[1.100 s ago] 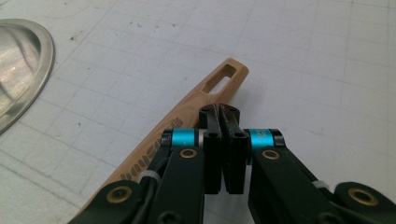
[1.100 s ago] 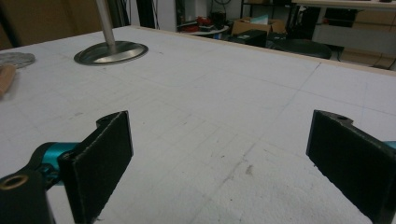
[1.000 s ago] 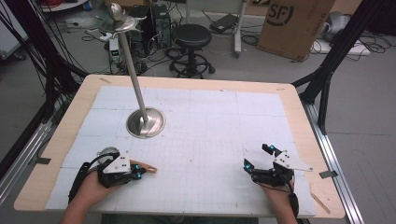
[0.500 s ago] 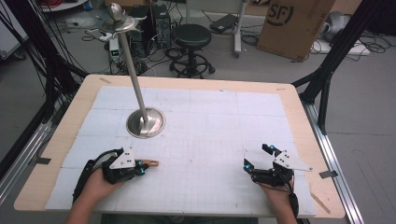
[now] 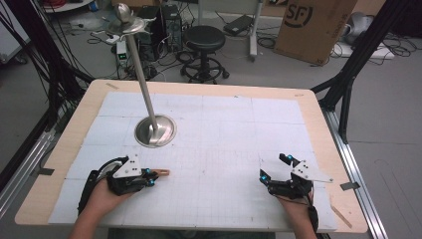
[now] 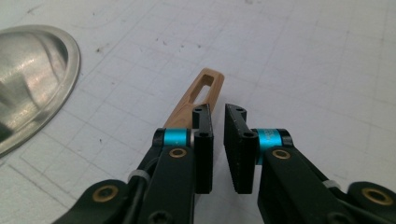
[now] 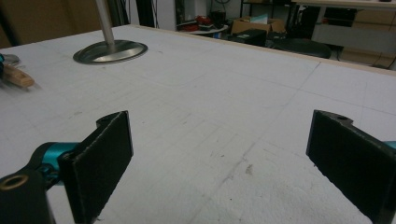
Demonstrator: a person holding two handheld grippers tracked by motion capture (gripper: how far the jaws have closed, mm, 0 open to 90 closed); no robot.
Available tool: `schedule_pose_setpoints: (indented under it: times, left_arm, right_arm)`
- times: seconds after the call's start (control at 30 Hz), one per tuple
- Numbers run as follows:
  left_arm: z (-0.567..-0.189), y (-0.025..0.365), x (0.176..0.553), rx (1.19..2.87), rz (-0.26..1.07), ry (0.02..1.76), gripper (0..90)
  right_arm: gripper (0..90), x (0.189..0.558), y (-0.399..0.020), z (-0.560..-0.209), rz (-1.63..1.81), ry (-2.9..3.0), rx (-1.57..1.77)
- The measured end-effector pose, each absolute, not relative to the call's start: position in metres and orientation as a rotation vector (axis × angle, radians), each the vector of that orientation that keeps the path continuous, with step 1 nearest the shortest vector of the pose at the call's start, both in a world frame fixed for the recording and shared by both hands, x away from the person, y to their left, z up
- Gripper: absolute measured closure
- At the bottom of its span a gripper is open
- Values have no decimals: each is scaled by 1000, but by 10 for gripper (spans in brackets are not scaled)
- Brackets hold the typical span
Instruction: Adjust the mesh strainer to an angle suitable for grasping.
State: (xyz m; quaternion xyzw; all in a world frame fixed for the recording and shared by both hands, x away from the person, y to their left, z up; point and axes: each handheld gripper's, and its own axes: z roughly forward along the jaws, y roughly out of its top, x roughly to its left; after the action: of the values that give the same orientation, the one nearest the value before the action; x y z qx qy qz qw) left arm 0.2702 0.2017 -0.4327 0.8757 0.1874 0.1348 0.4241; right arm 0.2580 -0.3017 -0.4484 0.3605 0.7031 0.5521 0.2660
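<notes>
A small wooden stick (image 6: 201,88) with a slot near its tip lies flat on the white mat. My left gripper (image 6: 218,112) sits low over it with a narrow gap between the jaws, which have just been opening. Nothing is in that gap: the stick runs out beside and under the left pad (image 6: 203,135). In the high view the left gripper (image 5: 149,177) is at the near left, and the stick (image 5: 162,173) pokes out to its right. My right gripper (image 5: 272,167) rests at the near right, wide open and holding nothing (image 7: 219,140).
A metal stand with a round base (image 5: 155,132) and a tall leaning pole (image 5: 142,74) stands on the mat beyond the left gripper. Its base (image 6: 28,79) lies close to the left jaw. A stool (image 5: 204,40) and a cardboard box (image 5: 311,25) are beyond the table.
The left gripper has turned slightly in the hand and its jaws have parted a little off the wooden stick. The right gripper has not moved.
</notes>
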Motion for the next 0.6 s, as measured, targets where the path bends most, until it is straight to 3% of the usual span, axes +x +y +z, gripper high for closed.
schedule_pose_setpoints:
  times: [0.23, 0.33, 0.37, 0.6]
  left_arm:
    - [-427, 213, 262, 2090, 297, 454, 630]
    - [-426, 219, 259, 2038, 305, 457, 556]
    - [-425, 222, 259, 2017, 320, 464, 491]
    - [-419, 235, 259, 1936, 378, 504, 362]
  right_arm:
    - [57, 258, -302, -448, 1495, 1899, 975]
    - [57, 258, -302, -448, 1494, 1898, 977]
    - [57, 258, -302, -448, 1494, 1899, 976]
    - [57, 258, -302, -448, 1492, 1902, 977]
